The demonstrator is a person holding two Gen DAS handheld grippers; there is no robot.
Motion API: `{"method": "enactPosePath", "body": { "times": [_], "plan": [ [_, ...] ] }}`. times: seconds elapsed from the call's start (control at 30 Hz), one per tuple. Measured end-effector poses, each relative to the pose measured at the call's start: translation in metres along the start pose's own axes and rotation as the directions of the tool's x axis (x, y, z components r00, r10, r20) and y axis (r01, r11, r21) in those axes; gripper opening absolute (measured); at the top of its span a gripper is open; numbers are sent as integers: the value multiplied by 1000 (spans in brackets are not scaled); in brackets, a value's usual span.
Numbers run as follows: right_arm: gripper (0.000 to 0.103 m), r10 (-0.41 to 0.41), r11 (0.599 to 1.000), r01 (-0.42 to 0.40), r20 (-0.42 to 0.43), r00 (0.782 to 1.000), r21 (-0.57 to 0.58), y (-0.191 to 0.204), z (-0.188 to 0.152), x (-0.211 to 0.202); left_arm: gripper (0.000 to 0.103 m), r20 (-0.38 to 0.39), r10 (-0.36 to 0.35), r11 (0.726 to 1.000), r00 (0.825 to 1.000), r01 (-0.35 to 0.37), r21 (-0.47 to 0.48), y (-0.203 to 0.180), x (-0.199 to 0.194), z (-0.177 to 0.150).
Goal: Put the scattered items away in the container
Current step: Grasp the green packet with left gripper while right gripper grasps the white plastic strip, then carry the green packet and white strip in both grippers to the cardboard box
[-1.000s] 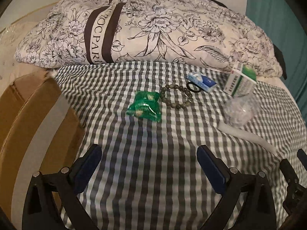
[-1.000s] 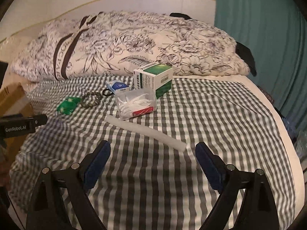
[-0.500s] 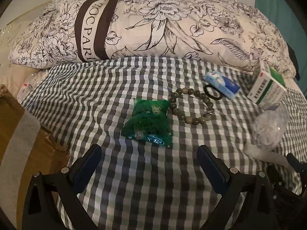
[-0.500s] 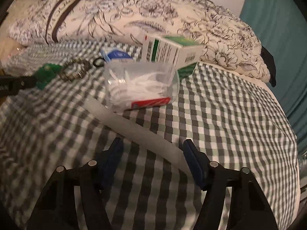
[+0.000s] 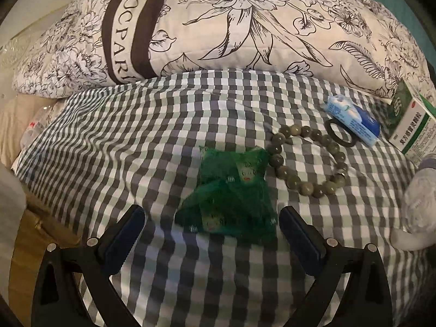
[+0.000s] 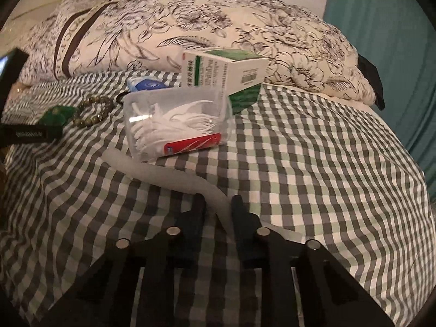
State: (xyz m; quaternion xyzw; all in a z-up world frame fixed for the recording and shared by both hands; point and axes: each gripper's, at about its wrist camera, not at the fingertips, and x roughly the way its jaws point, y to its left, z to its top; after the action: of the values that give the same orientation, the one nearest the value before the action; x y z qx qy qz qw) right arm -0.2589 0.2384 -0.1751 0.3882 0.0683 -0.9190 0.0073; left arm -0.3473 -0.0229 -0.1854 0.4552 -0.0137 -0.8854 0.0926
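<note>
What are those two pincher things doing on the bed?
A person is tidying scattered things off the checked sheet with a gripper in each hand. The right gripper has just been closing, and its jaws now pinch a white strip. The left gripper is open, its fingers either side of a green packet but not squeezing it. A bead bracelet, boxes and a clear tub still lie there.

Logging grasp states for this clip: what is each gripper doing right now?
Left gripper: open, jaws either side of the green candy packet, not gripping.
Right gripper: just been closing, shut on the white foam strip.
</note>
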Motion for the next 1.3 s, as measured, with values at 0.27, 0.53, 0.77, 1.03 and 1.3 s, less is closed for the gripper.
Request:
{"method": "enactPosePath", "body": {
  "times": [0.27, 0.53, 0.77, 1.03, 1.3],
  "plan": [
    [7, 12, 999, -11, -28, 1000, 31, -4, -1, -5, 46, 7, -72, 997, 997, 72, 32, 0, -3, 4],
    [7, 56, 994, -54, -19, 998, 94, -12, -8, -36, 39, 26, -64, 997, 998, 63, 43, 6, -41, -12],
    [7, 66, 989, -71, 40, 997, 130, -18, -11, -91, 39, 46, -110, 994, 993, 110, 5, 11, -110, -35],
    [7, 104, 978, -122, 117, 988, 166, -15, -6, -167, 39, 81, -155, 988, 985, 153, 32, 10, -193, -66],
    [7, 112, 978, -140, 182, 977, 151, 1, -6, -237, 40, 126, -162, 985, 979, 154, 74, 20, -257, -90]
  ]
}}
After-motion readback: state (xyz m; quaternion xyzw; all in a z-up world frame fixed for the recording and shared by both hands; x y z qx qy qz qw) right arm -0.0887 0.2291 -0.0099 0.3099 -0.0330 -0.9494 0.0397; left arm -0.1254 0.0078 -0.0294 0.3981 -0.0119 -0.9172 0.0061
